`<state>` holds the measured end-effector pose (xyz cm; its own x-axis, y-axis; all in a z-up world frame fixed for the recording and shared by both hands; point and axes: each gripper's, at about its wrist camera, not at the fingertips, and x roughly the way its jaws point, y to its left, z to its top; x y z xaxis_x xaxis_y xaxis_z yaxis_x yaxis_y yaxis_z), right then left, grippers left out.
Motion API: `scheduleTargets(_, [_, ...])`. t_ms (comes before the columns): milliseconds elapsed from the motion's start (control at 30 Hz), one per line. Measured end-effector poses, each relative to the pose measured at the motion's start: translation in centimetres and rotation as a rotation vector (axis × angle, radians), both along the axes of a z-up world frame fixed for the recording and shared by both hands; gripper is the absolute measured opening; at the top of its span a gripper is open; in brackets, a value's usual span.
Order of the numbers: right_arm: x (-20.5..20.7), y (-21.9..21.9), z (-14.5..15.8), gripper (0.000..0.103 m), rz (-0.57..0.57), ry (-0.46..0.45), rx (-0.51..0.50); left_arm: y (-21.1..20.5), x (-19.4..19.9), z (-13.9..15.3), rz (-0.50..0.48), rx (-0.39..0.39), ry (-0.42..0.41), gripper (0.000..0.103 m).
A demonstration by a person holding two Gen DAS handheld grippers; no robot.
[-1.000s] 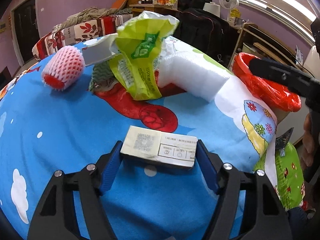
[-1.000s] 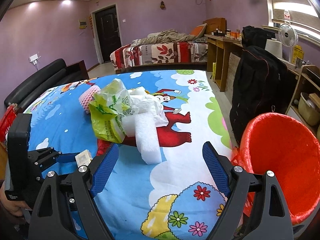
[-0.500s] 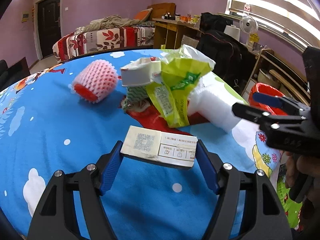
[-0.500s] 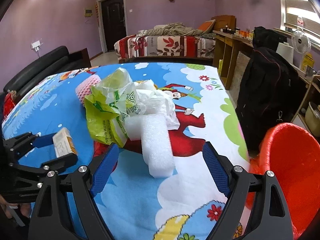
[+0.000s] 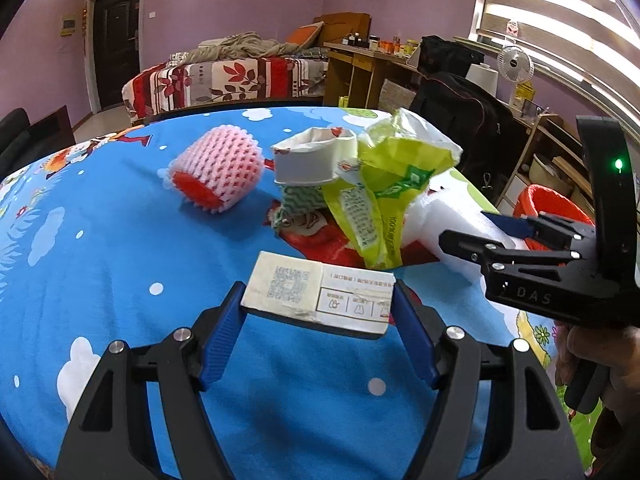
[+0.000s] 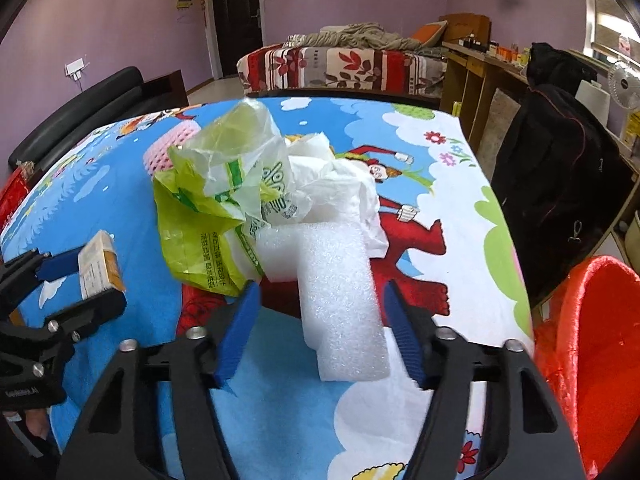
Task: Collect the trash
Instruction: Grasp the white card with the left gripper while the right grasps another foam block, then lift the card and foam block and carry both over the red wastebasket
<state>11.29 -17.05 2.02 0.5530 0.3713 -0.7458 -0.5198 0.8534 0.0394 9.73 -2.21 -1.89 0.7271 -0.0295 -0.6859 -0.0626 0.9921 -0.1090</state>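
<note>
White foam block [image 6: 340, 304] sits between closing right fingers [image 6: 394, 330], maybe untouched; left fingers [image 5: 224, 320] clamp small box [image 5: 318, 298], both tilted down.

A blue cartoon-print cloth covers the desk [image 5: 100, 280]. On it lie a pink foam fruit net [image 5: 218, 174], a yellow-green plastic bag [image 6: 208, 216], white foam block [image 6: 340, 300] and crumpled paper cup [image 5: 314, 158].

Right gripper [image 5: 486, 226] body, left wrist view: raised letters "DAS".
Green bag [image 5: 394, 184]: "100%" printed along side; block of small print beside it, too fine to read.
Carton [image 5: 318, 294]: QR-style code square, row of small symbol boxes, line of characters, unreadable.
Left gripper [image 6: 70, 280] body, right wrist view: small white lettering, blurred.
</note>
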Motion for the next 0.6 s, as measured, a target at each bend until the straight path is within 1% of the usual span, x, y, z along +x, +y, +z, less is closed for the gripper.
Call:
scheduleTargets(33, [0.0, 0.0, -0.1, 0.042, 0.001, 0.005, -0.002, 0.1, 0.2, 0.0, 0.009, -0.001, 0.0, 0.07])
scheduleTargets(67, [0.0, -0.1, -0.2, 0.036, 0.0, 0.007, -0.004, 0.4, 0.3, 0.1, 0.017, -0.002, -0.001, 0.07])
scheduleTargets(300, [-0.6, -1.0, 0.2, 0.035, -0.009, 0.0, 0.02, 2.2, 1.6, 0.8, 0.069, 0.002, -0.015, 0.07])
scheduleTargets(600, [-1.9, -3.7, 2.2, 0.035, -0.056, -0.039, 0.064, 2.8, 4.1, 1.9, 0.087, 0.027, -0.03, 0.07])
